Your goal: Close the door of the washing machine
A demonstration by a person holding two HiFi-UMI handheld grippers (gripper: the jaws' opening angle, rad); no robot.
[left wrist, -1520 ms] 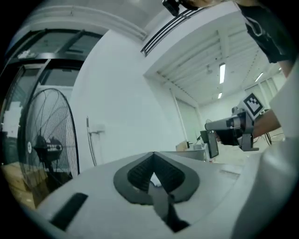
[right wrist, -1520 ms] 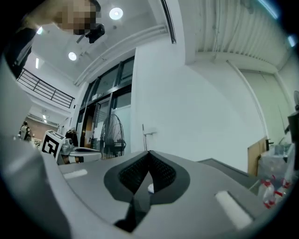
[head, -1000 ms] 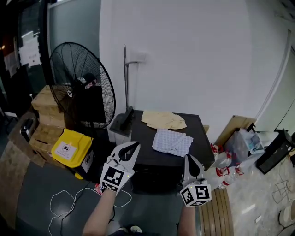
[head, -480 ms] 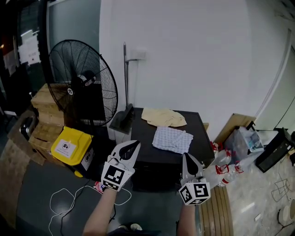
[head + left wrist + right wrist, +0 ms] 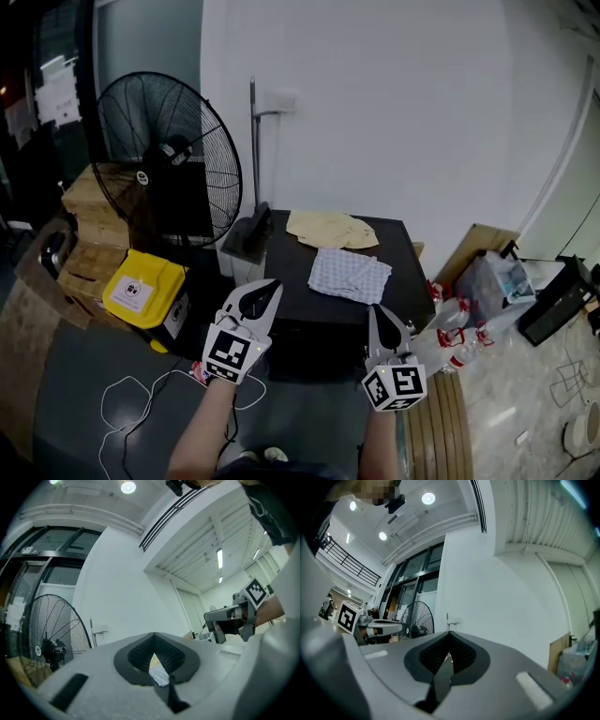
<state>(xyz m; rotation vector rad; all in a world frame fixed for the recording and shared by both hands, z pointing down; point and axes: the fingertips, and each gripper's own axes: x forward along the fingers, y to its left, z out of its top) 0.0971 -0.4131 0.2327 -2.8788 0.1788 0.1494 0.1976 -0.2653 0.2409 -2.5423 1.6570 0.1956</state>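
Head view: left gripper (image 5: pixel 265 292) and right gripper (image 5: pixel 380 317) are hovering, jaws together, empty, before the machine (image 5: pixel 398 272); door unseen, likely stiff; push its edge.

Cloths (image 5: pixel 349 275) on washing machine (image 5: pixel 291 274), fan (image 5: pixel 169 159) left

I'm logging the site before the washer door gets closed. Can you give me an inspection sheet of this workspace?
Surface: washing machine, black top partly bare.
Job's things: the machine's door cannot be made out on its dark front.
Clutter: beige cloth and checked cloth lie on the top.
Grippers: left gripper and right gripper both shut, empty, held in front of the machine.
Cables: white cable looped on the floor.
Surroundings: standing fan, yellow box, cardboard boxes, bottles, white wall.
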